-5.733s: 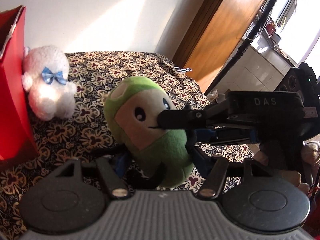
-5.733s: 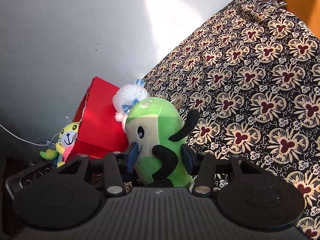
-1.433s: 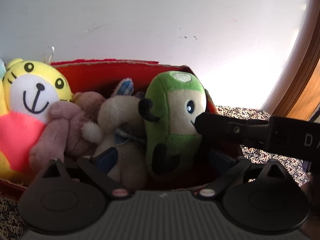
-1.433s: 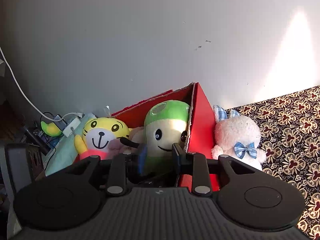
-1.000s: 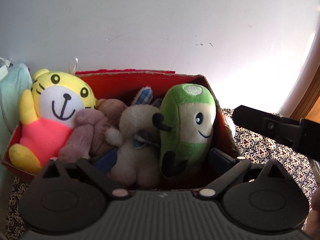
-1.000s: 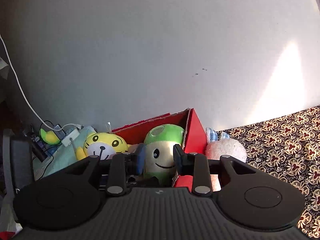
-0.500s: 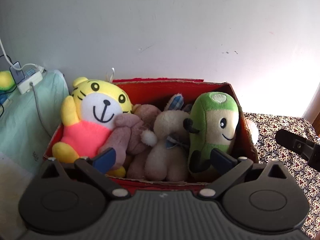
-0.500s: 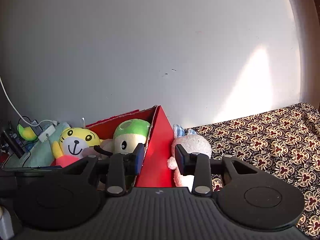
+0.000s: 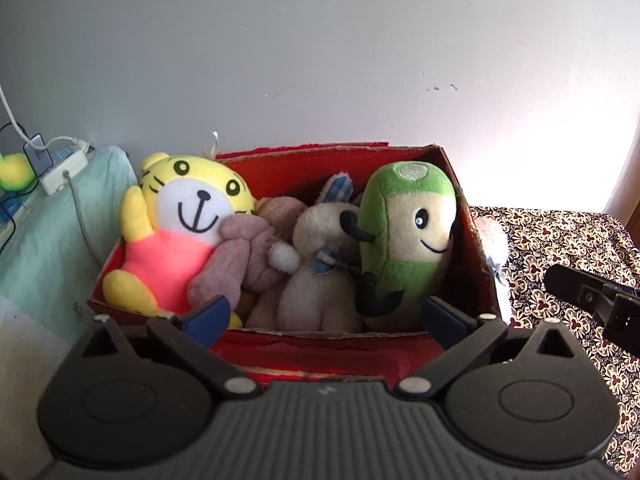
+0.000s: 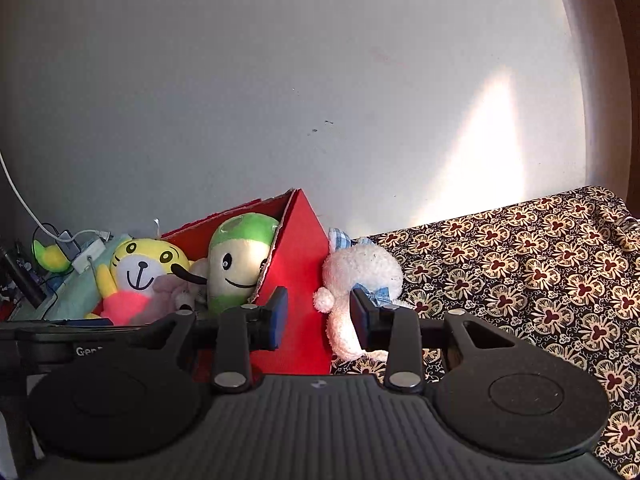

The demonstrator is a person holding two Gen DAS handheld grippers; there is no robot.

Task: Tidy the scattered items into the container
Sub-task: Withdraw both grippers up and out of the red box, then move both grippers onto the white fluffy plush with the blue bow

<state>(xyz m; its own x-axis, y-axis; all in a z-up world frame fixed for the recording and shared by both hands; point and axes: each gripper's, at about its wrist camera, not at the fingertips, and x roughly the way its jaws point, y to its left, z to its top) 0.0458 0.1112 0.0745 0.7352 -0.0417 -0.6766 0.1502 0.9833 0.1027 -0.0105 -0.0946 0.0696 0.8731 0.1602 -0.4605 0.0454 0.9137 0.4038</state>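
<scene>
A red cardboard box (image 9: 320, 350) stands against the wall and holds a yellow tiger plush (image 9: 188, 216), a pink plush (image 9: 244, 256), a beige bunny (image 9: 320, 272) and a green plush (image 9: 404, 240) at its right end. My left gripper (image 9: 324, 316) hovers in front of the box, open wide with nothing between its fingers. Outside the box's right wall (image 10: 300, 280) a white plush with a blue bow (image 10: 360, 276) lies on the patterned cloth. My right gripper (image 10: 319, 314) is open and empty, a little short of the box corner and the white plush.
The patterned bedcloth (image 10: 520, 280) stretches to the right of the box. Left of the box, a mint-green cover (image 9: 48, 232) carries a white power strip (image 9: 60, 168) and cables. The white wall is right behind the box. A wooden frame (image 10: 628, 80) runs along the far right.
The green plush, earlier carried between both grippers, now rests in the box. My left gripper has backed away from the box. My right gripper has swung right, from the green plush toward the white plush.
</scene>
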